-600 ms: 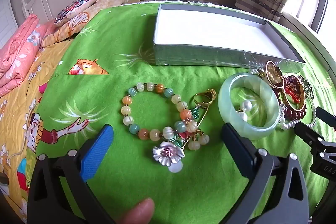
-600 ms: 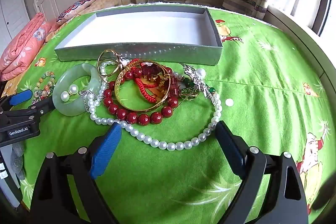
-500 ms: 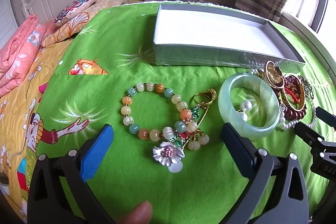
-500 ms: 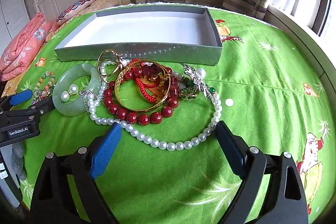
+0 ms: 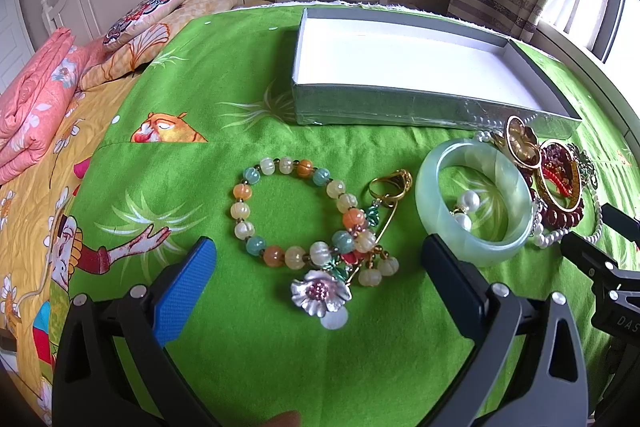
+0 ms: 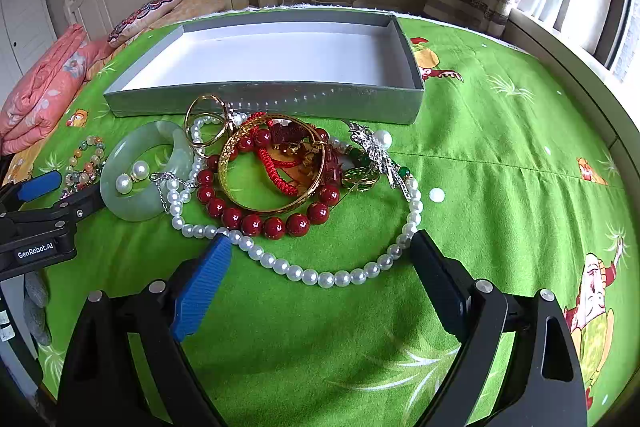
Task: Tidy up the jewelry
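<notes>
Both jaws stand spread wide, gripping nothing. Low in its frame, the left gripper [image 5: 318, 259] brackets the pastel beaded bracelet [image 5: 296, 213] and the silver flower brooch [image 5: 320, 293]; the right gripper [image 6: 320, 255] straddles the pearl necklace [image 6: 320, 277]. All the jewelry lies on the green bedspread [image 6: 500, 167], and the silver box [image 6: 264, 103] at upper centre holds nothing. I judge sorting has not begun. Best to start with a loose piece: close on one bracelet bead, lift straight up, and watch the gold ring [image 5: 390, 183] and charms touching it for snags.
</notes>
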